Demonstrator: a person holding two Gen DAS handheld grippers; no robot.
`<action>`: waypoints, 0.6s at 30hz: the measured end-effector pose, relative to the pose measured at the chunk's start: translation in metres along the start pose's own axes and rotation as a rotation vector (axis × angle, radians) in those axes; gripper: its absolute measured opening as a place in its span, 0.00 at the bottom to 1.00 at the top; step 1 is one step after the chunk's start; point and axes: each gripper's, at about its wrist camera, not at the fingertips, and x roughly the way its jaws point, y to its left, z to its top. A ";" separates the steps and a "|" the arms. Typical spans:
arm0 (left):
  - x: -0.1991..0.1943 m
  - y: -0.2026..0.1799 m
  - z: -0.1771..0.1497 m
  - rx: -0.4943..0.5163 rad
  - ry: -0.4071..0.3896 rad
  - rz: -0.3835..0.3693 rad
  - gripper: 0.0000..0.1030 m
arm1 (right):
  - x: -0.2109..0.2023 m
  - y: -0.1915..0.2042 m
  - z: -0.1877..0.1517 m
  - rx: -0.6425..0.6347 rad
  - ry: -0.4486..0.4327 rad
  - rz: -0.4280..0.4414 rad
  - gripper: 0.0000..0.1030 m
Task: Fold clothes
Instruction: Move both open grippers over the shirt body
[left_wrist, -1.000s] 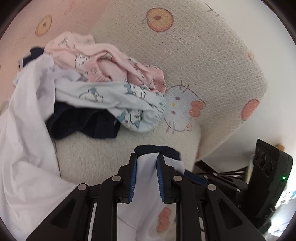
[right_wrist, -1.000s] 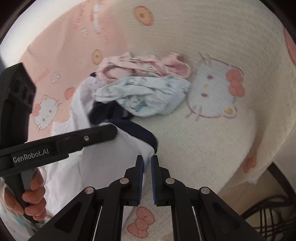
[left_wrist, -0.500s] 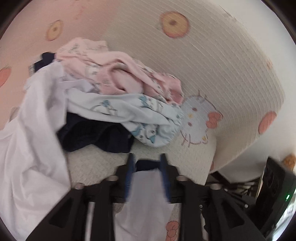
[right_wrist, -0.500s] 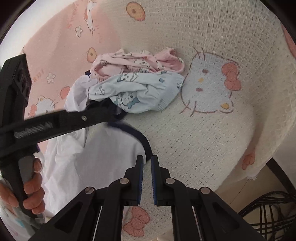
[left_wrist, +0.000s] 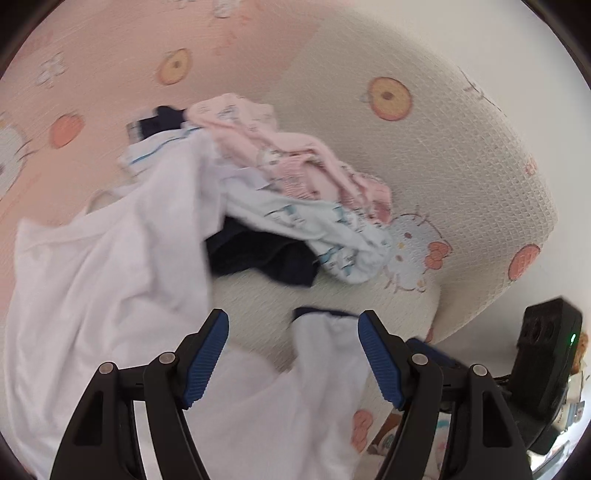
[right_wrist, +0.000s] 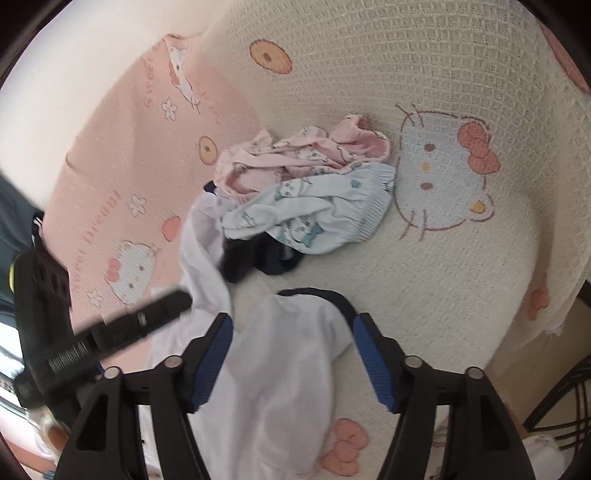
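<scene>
A white garment with navy trim (left_wrist: 325, 354) lies spread on the cream seat, its navy edge (right_wrist: 321, 295) turned away from me. My left gripper (left_wrist: 291, 325) is opening. The white cloth lies loose between its blue pads (left_wrist: 207, 354), which do not press on it. My right gripper (right_wrist: 291, 325) is also opening over the same cloth (right_wrist: 288, 362), pads apart from it. One black finger of the left gripper (right_wrist: 147, 317) shows at the left of the right wrist view. Behind lies a pile: a pink garment (left_wrist: 280, 155), a pale blue printed one (left_wrist: 325, 229) and a dark navy one (left_wrist: 258, 254).
The sofa wears a cream waffle cover (left_wrist: 461, 166) and a pink one (left_wrist: 92, 74), both with cartoon cat prints. The right gripper's black body (left_wrist: 546, 354) is at the right edge. Dark cables (right_wrist: 561, 406) lie on the floor beyond the seat's right edge.
Both grippers were shut on the white garment and now stand wide apart, so the cloth has dropped onto the seat. The left gripper pulled back and up, showing more of the sofa.
</scene>
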 end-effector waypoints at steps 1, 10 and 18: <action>-0.004 0.005 -0.004 -0.016 -0.003 0.004 0.69 | 0.000 0.003 0.000 0.003 0.004 0.015 0.67; -0.035 0.050 -0.028 -0.137 -0.031 -0.008 0.69 | 0.008 0.052 -0.007 -0.092 0.040 0.082 0.71; -0.050 0.088 -0.033 -0.182 -0.039 -0.002 0.69 | 0.035 0.095 -0.012 -0.183 0.102 0.117 0.71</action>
